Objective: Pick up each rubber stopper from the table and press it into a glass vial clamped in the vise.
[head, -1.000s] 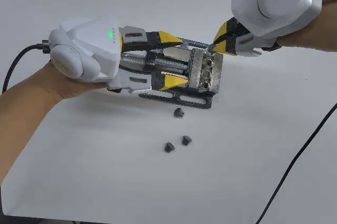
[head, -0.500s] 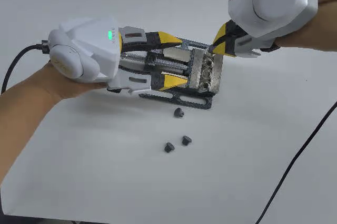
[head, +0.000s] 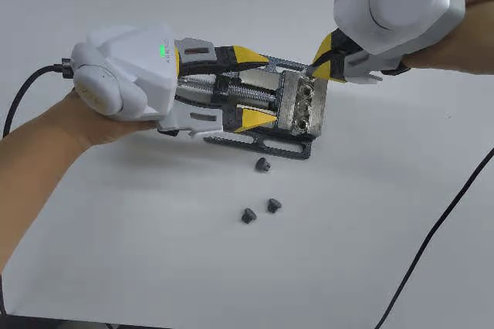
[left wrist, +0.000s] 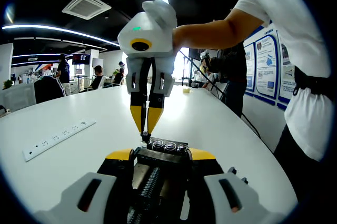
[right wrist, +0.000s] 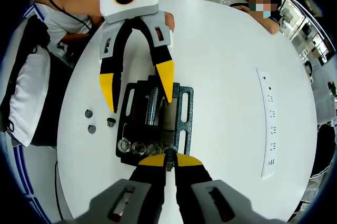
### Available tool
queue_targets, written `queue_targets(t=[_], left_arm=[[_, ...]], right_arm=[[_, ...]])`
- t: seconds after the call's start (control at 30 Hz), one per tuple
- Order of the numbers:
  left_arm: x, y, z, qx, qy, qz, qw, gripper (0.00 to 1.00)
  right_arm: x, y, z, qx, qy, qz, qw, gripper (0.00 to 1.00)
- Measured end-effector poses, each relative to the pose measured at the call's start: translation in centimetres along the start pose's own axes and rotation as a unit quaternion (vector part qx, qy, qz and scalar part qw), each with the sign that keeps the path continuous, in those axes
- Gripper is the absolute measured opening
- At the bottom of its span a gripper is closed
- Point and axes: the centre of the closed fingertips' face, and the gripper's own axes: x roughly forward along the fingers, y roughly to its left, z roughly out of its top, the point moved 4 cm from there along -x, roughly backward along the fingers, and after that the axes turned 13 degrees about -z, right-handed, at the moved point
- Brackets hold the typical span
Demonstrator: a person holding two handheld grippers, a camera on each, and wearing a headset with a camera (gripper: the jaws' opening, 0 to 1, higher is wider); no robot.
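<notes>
A small metal vise [head: 297, 109] on a black base holds a row of glass vials [right wrist: 139, 147]. My right gripper [head: 312, 71] is shut on a dark rubber stopper [right wrist: 169, 154], which it holds at the mouth of the end vial. In the left gripper view the right gripper [left wrist: 147, 129] comes down onto that end vial beside the open vials [left wrist: 169, 145]. My left gripper [head: 266, 88] is open, its yellow-tipped jaws on either side of the vise [left wrist: 160, 158]. I cannot tell whether they touch it. Three loose stoppers [head: 262, 164] [head: 272, 205] [head: 248, 215] lie on the white table in front of the vise.
A black cable [head: 432, 228] trails over the table at the right, and another [head: 23, 93] leads off from the left gripper. A white power strip [left wrist: 58, 137] lies farther along the table. People stand and sit around the room behind it.
Almost nothing: the right gripper has crept slightly left at the end vial. The left gripper, the vise and the loose stoppers stay put.
</notes>
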Motion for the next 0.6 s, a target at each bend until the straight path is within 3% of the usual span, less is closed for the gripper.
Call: queue_targets(t=[0.6], left_arm=[[0.18, 0.17, -0.04, 0.000, -0.001, 0.000, 1.0000, 0.37]], right_arm=[[0.18, -0.07, -0.16, -0.002, 0.001, 0.003, 1.0000, 0.05]])
